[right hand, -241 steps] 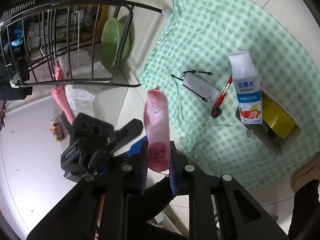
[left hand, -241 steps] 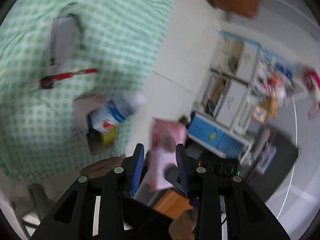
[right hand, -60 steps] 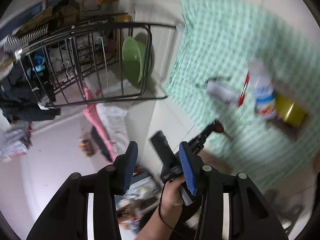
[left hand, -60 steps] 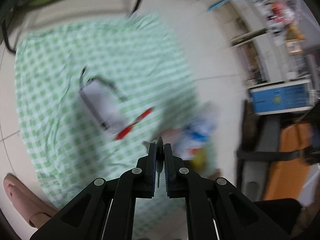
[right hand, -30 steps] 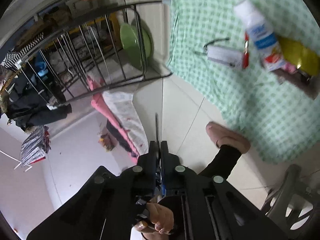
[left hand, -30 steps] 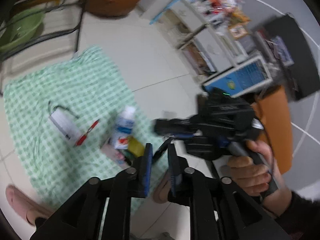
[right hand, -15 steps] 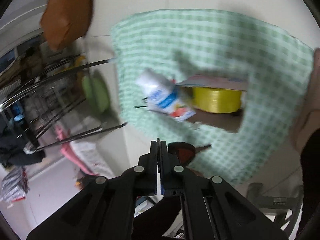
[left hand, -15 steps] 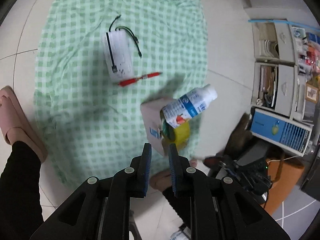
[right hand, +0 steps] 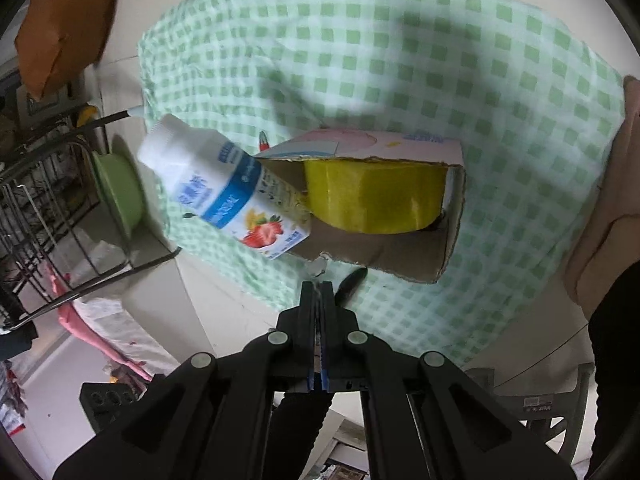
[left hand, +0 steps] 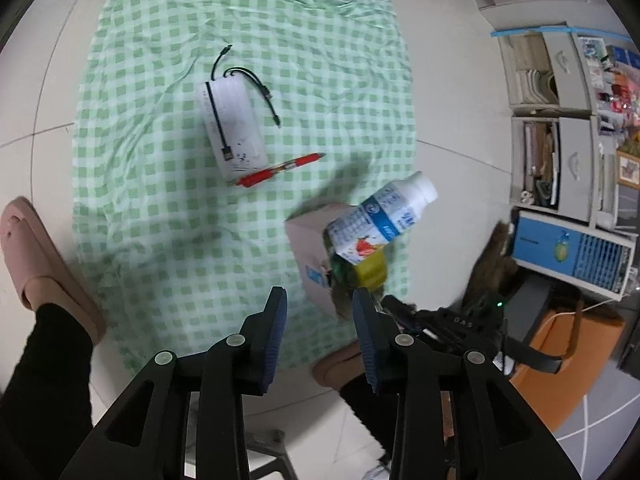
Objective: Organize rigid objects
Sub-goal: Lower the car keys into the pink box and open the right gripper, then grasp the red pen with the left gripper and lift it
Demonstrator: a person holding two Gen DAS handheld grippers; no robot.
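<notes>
Nearest to me, just short of the cardboard box (right hand: pixel 404 256), my right gripper (right hand: pixel 317 288) has its jaws pressed together with no gap between them; a thin sliver of something may sit between the tips, but the view is too blurred there to be sure, so I take them as closed on nothing. My left gripper (left hand: pixel 318 312) hangs above the near edge of the same box with its jaws spread wide and nothing between them, which I judge is the ready stance for the next pick.

Inside the box, a yellow tape roll (right hand: pixel 374 196) lies on its side against the far wall, filling most of the width. At the box's open corner the yogurt bottle (right hand: pixel 224 188) leans out at a tilt, its base down inside and its white cap pointing away over the rim. I reckon it rests that way because the roll leaves it no room to stand straight. A dark pen-like object (right hand: pixel 348 280) lies on the cloth just beside the box's near edge, close to my right tips.

Beyond the box, well apart from it on the green checked cloth (left hand: pixel 160 220), the red pen (left hand: pixel 280 169) lies touching the near end of the white power bank (left hand: pixel 234 136), whose black cables loop over its top. Both are not yet in the box, so the sorting looks about half done, and I would expect them to go in next.
</notes>
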